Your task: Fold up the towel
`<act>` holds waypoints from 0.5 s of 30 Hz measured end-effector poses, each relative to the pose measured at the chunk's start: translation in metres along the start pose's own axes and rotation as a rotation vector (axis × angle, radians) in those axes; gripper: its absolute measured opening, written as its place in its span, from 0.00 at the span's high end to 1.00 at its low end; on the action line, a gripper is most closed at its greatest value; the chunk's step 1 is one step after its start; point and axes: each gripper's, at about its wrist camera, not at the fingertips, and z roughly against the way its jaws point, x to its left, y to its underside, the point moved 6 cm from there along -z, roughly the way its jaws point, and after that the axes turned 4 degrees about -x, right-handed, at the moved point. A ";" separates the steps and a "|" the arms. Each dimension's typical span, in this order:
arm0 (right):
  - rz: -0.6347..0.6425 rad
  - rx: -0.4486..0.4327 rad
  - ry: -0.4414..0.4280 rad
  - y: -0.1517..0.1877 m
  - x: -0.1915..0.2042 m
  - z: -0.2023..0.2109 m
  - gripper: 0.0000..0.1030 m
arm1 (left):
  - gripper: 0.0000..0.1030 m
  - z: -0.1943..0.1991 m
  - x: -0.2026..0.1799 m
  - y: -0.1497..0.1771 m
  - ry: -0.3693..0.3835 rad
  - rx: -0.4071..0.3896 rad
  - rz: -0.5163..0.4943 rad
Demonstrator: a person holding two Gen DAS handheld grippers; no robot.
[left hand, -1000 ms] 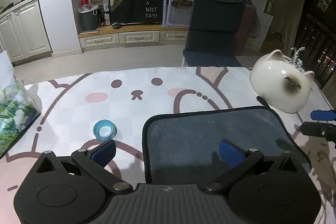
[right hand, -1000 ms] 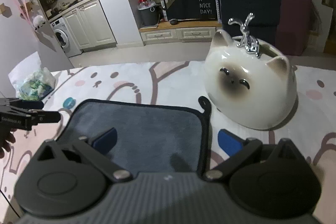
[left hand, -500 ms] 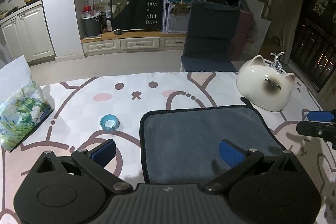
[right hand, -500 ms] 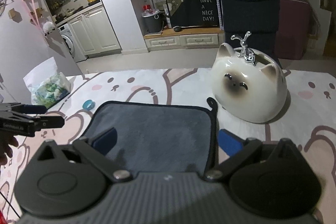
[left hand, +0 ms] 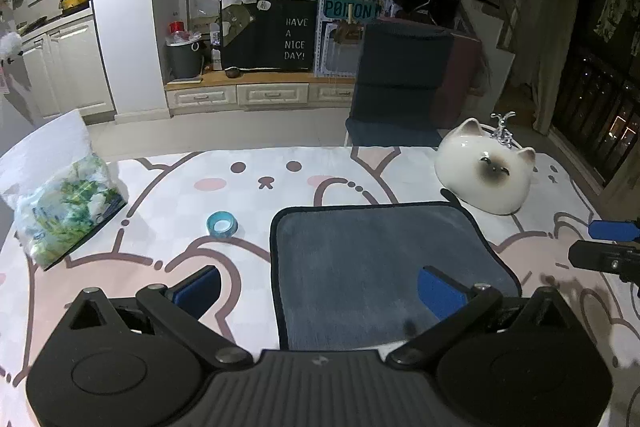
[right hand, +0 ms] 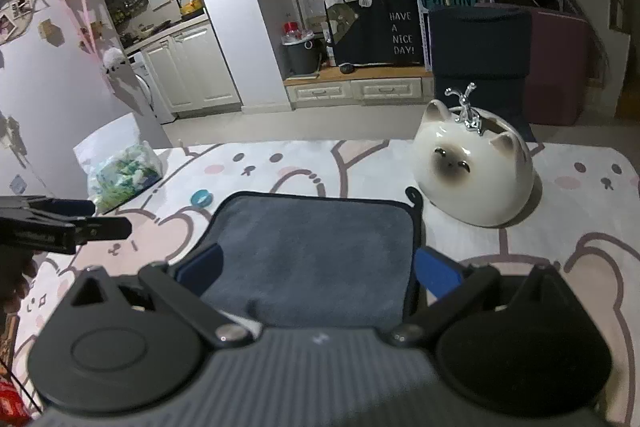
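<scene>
On the cartoon-printed tablecloth [left hand: 168, 195] in the left wrist view, the grey towel [left hand: 372, 259] lay flat and folded. The left gripper [left hand: 320, 291] hung spread wide over its near left part, holding nothing. A blue tape roll [left hand: 222, 224] lay left of the towel, a cat-shaped bowl [left hand: 486, 175] far right. In the right wrist view, the right gripper [right hand: 318, 269] was equally wide and empty above the towel's near edge.
</scene>
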 end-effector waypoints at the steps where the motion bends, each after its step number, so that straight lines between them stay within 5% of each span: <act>1: 0.001 -0.004 -0.002 0.002 0.003 0.005 0.00 | 0.00 0.006 -0.001 0.002 -0.002 -0.004 0.000; 15: 0.034 -0.054 -0.014 0.033 0.041 0.086 0.00 | 0.00 0.089 -0.012 0.038 -0.012 -0.047 0.004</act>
